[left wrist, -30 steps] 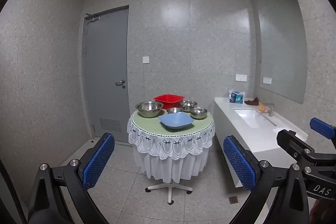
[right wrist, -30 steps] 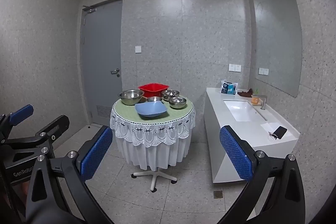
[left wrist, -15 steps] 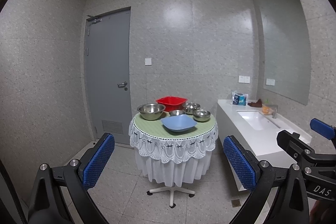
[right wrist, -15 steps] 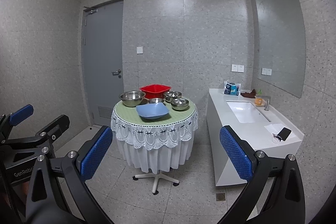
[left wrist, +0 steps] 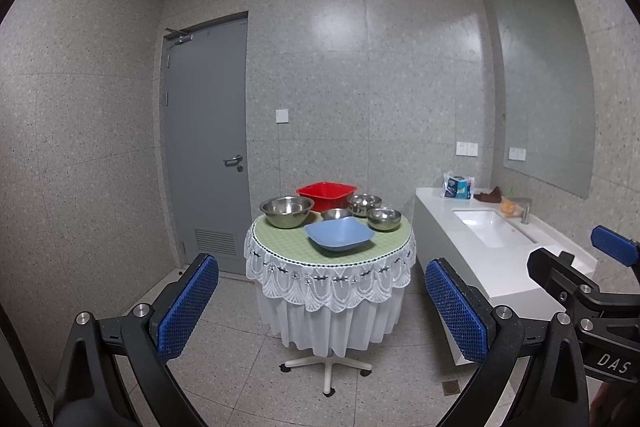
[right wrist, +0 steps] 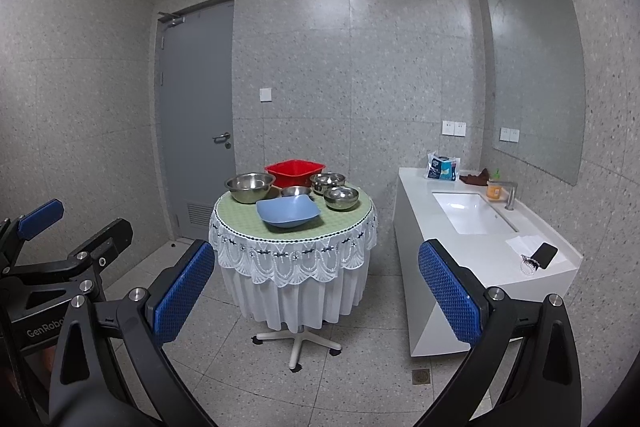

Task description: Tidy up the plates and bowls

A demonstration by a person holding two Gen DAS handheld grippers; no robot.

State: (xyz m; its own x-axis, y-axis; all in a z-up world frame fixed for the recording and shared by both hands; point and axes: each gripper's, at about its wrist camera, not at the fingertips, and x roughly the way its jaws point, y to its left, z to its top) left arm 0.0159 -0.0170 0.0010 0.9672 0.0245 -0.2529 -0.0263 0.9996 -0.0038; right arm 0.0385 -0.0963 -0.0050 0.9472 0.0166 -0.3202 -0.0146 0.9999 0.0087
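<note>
Grey tiled washroom, a round cloth-covered table (left wrist: 332, 251) at mid-frame.

On the table, a blue square plate (left wrist: 340, 234) sits in front of a large steel bowl (left wrist: 286, 211), a red basin (left wrist: 326, 194) and three small steel bowls (left wrist: 384, 218). The left gripper (left wrist: 320, 307) and right gripper (right wrist: 316, 291) hang low in frame, jaws spread wide, holding nothing, well short of the table. A white sink counter (right wrist: 472, 227) fills the right.

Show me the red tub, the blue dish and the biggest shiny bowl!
red tub (left wrist: 326, 191), left wrist view, on its inner back wall
blue dish (left wrist: 339, 235), left wrist view, middle of its hollow
biggest bowl (right wrist: 250, 187), right wrist view, on its outer front side
</note>
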